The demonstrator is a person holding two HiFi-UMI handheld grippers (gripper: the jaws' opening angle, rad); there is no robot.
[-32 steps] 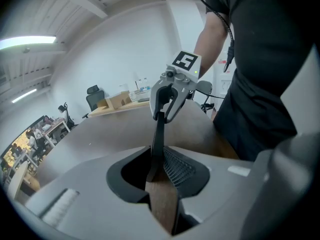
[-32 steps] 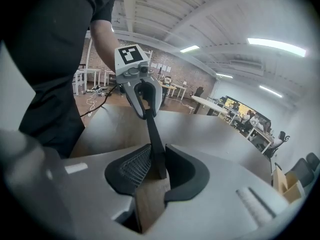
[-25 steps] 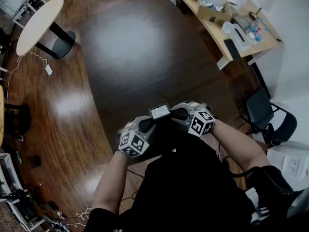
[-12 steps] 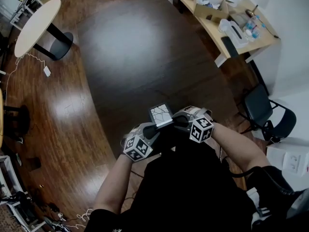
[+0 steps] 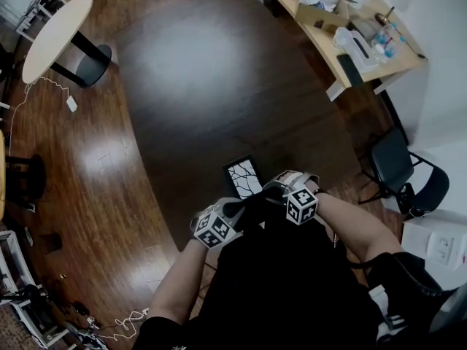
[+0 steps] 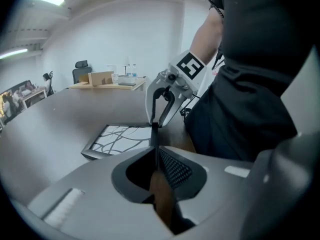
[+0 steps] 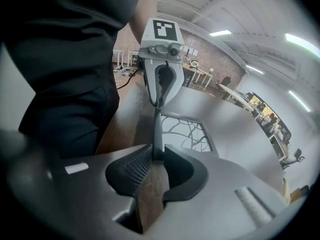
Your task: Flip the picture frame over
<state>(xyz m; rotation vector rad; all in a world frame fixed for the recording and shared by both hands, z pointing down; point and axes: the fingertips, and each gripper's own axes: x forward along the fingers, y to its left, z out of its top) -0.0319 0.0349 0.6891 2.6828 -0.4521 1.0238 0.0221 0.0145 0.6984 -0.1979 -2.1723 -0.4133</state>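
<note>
The picture frame [image 5: 242, 177] lies on the dark table [image 5: 204, 71] with its white picture of black branches facing up. In the left gripper view the frame [image 6: 122, 139] stretches away to the left, and its thin near rim runs straight into my jaws. My left gripper [image 5: 245, 208] and right gripper [image 5: 267, 192] face each other along that near rim. The left gripper [image 6: 154, 134] has just been closing and its pads pinch the rim. The right gripper [image 7: 158, 139] has also been closing, with the same rim of the frame [image 7: 189, 132] between its pads.
A wooden desk [image 5: 328, 46] with a cardboard box and bottles stands at the top right. A dark chair [image 5: 398, 170] is at the right. A round white table [image 5: 55, 35] sits at the upper left on the wooden floor [image 5: 80, 173].
Both grippers have sunk and drawn toward the person. The frame, held tilted up before, now lies flat on the table with its picture up.
</note>
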